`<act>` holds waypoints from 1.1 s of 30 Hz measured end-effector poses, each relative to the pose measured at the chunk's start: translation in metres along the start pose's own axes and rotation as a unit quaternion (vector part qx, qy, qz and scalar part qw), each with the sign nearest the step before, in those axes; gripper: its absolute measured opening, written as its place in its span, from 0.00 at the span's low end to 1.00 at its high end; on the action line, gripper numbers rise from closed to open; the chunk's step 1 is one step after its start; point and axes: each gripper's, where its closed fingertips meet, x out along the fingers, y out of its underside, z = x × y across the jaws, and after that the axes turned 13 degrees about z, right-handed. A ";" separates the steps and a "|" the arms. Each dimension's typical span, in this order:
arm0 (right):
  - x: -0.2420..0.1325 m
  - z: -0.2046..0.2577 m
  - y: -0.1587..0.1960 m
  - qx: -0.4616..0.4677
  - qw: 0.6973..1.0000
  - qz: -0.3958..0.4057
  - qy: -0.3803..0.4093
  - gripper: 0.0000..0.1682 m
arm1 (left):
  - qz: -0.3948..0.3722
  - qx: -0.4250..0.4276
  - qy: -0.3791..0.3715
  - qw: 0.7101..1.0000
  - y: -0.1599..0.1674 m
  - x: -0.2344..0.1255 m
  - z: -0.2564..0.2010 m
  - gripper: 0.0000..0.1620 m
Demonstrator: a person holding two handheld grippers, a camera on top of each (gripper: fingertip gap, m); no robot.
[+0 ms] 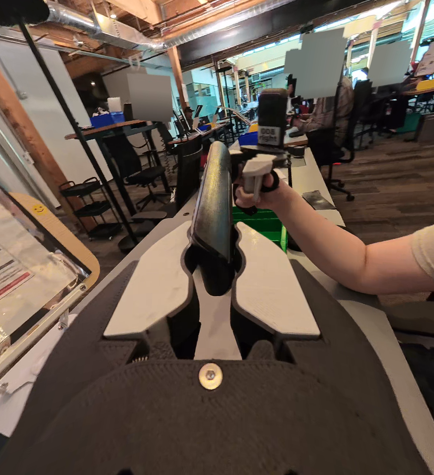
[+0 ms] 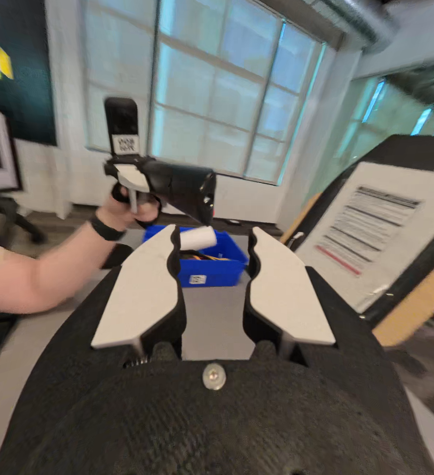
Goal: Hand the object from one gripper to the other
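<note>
In the left wrist view my left gripper (image 1: pixel 213 231) is shut on a long, dark, flat object (image 1: pixel 214 195) with a rounded end, which stands up and away from the fingers. The right gripper (image 1: pixel 236 156), in a person's hand, is just behind the object's far end. In the right wrist view my right gripper (image 2: pixel 213 231) is open and empty, fingers wide apart. The left gripper (image 2: pixel 205 205) is up and to the left, with the dark object (image 2: pixel 185 190) in it. A white cylinder (image 2: pixel 198 237) shows below it; I cannot tell if it belongs to the object.
A blue bin (image 2: pixel 210 272) with cables stands on the grey table (image 2: pixel 210 308) ahead of my right gripper. A green bin (image 1: pixel 259 226) sits beyond my left gripper. A wood-edged board with a covered sheet (image 2: pixel 365 231) leans nearby. A black pole (image 1: pixel 69 123), chairs and desks stand farther off. Some 12 cm of space lies between my two pairs of fingers.
</note>
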 end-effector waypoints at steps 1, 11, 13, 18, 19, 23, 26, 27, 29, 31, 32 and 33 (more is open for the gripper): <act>-0.006 0.001 -0.002 0.018 1.000 -0.013 -0.021 0.30 | 0.003 0.009 0.005 1.000 0.000 0.000 -0.004 0.15; 0.008 0.044 0.009 -0.003 0.990 0.030 -0.139 0.26 | 0.038 0.036 0.042 0.998 0.006 0.021 -0.027 0.15; 0.013 0.044 0.005 0.006 0.989 0.009 -0.149 0.15 | 0.038 0.034 0.054 0.997 0.007 0.027 -0.030 0.15; 0.025 0.037 0.038 0.046 0.980 0.092 -0.171 0.13 | 0.036 0.024 0.039 0.998 0.005 0.029 -0.024 0.15; 0.027 0.037 0.037 0.045 0.980 0.083 -0.173 0.07 | 0.035 0.024 0.042 0.998 0.005 0.029 -0.025 0.15; 0.036 0.049 0.048 0.047 0.970 0.093 -0.218 0.14 | 0.030 0.014 0.037 0.999 0.001 0.026 -0.023 0.15; 0.046 0.050 0.057 0.011 0.975 0.107 -0.193 0.30 | 0.030 0.014 0.025 0.999 0.002 0.025 -0.018 0.15; 0.049 0.050 0.061 0.004 0.976 0.115 -0.187 0.32 | 0.020 0.009 0.029 0.999 0.000 0.023 -0.018 0.15; 0.054 0.047 0.065 0.011 0.976 0.118 -0.185 0.33 | 0.004 -0.001 0.032 0.999 -0.004 0.020 -0.016 0.15; 0.058 0.041 0.059 0.039 0.978 0.078 -0.191 0.33 | -0.004 -0.003 0.017 1.000 -0.007 0.016 -0.010 0.15; 0.059 0.038 0.053 0.062 0.977 0.045 -0.198 0.33 | -0.008 -0.003 0.007 1.000 -0.007 0.014 -0.007 0.15; 0.061 0.035 0.045 0.090 0.973 0.005 -0.211 0.34 | -0.014 -0.005 -0.002 1.000 -0.009 0.011 -0.004 0.15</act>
